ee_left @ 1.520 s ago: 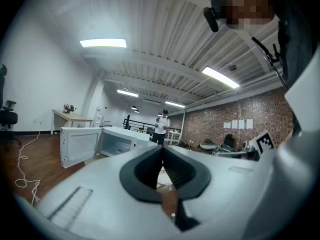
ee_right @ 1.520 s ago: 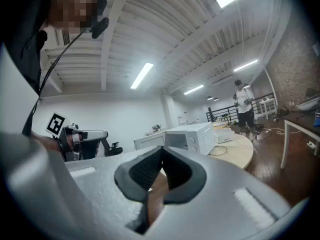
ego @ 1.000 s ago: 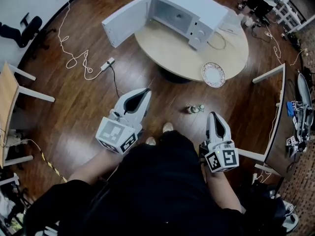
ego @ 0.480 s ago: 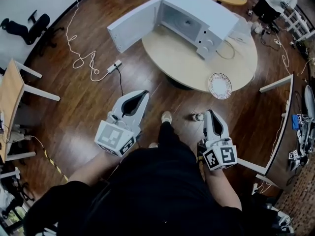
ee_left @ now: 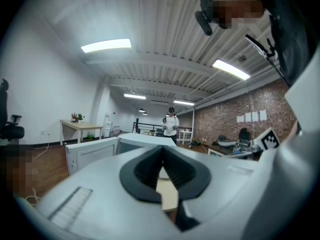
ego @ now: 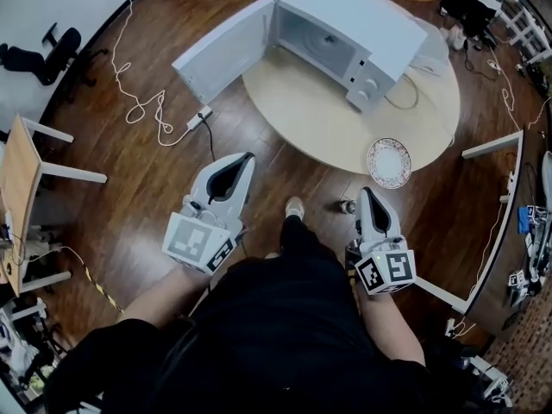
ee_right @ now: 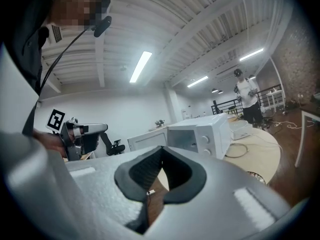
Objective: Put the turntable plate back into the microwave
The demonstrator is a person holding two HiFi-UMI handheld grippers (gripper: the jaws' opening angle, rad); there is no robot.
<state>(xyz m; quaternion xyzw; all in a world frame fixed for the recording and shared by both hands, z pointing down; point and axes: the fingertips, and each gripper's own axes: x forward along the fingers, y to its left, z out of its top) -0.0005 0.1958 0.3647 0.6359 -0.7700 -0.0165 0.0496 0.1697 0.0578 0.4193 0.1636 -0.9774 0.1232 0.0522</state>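
Round bench (ego: 319,110) nearer now than a moment ago, open microwave (ego: 362,24) on top. Plate (ego: 389,162) lying by the bench's near edge, outside the microwave. Jaws of left gripper (ego: 247,157) and right gripper (ego: 367,194) squeezed shut on nothing, well short of the plate. No grab yet.
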